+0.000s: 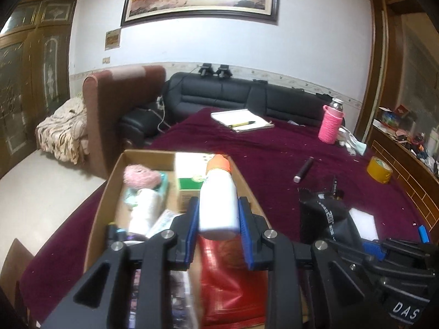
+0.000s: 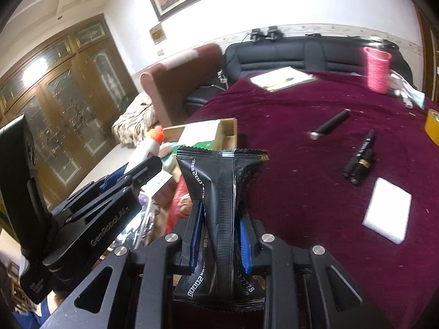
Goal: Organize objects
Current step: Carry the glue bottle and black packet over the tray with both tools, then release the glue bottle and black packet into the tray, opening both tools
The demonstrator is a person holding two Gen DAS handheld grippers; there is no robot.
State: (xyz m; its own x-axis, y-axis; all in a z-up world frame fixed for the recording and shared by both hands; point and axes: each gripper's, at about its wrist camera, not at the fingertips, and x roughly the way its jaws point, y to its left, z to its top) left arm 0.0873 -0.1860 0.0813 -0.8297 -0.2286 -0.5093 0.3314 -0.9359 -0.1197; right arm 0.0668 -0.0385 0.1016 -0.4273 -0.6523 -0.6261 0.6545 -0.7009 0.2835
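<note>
My left gripper (image 1: 218, 205) is shut on a white bottle with an orange cap (image 1: 218, 194), held above an open cardboard box (image 1: 109, 181). The box holds a pink yarn ball (image 1: 138, 175), a green and white carton (image 1: 189, 181), a red packet (image 1: 227, 282) and other items. My right gripper (image 2: 221, 213) is shut on a black foil sachet (image 2: 222, 181), held upright just right of the box (image 2: 227, 133). The left gripper (image 2: 142, 168) with the bottle (image 2: 145, 148) appears at the left in the right wrist view. The sachet (image 1: 326, 213) appears right of the box in the left wrist view.
On the maroon tablecloth (image 2: 288, 115) lie a dark tube (image 2: 330, 124), black pens (image 2: 360, 156), a white block (image 2: 388, 209), a yellow tape roll (image 1: 380, 170), a notebook with a pen (image 1: 242, 120) and a pink-sleeved bottle (image 1: 330, 123). A black sofa (image 1: 233, 93) stands behind the table.
</note>
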